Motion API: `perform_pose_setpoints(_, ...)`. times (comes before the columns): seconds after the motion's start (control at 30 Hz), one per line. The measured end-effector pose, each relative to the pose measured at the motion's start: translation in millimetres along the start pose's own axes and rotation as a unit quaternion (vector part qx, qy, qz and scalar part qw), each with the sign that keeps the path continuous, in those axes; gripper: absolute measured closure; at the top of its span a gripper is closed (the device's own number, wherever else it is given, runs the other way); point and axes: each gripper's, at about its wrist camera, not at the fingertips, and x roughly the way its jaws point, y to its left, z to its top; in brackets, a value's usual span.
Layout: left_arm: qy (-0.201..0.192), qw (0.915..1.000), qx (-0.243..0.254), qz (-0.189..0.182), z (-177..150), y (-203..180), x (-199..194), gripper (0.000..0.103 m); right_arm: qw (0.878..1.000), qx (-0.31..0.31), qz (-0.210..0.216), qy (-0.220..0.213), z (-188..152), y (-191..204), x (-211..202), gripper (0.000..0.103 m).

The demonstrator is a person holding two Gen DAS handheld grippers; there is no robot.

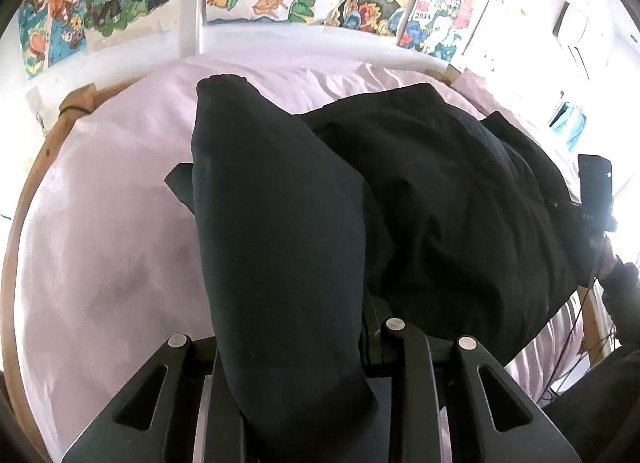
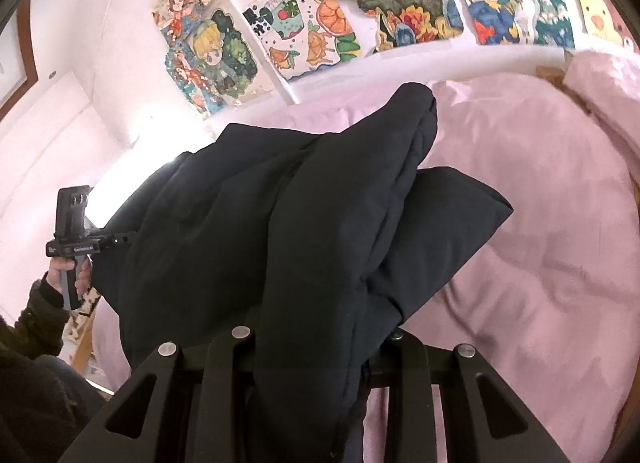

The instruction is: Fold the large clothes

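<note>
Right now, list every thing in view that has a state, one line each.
Left gripper: shut on the dark garment, cloth bunched between its fingers.
Right gripper: shut on the dark garment.
Dark garment: crumpled, partly lifted, its far part resting on the bed.
Pink bed sheet: spread over the bed, lightly wrinkled.
Wall drawings: stuck up on the wall; one sheet's corner peels.

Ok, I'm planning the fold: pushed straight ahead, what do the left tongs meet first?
Probably the black padded jacket they already grip; beyond it lies the pink bedsheet.
</note>
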Motion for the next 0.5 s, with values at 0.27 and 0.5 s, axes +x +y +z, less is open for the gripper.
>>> perform_pose_setpoints(0.27, 0.018, 0.9994, -0.025, 0.013, -29.6, 20.1, 31.2, 0.078, 0.998, 0.055, -0.024, 0.033, -33.8, -26.1, 27.9, 0.067)
perform_pose_setpoints(0.5, 0.020, 0.9978, -0.052, 0.037, -39.6, 30.5, 48.4, 0.055, 0.994, 0.058, -0.081, 0.032, -45.2, -27.4, 28.2, 0.041)
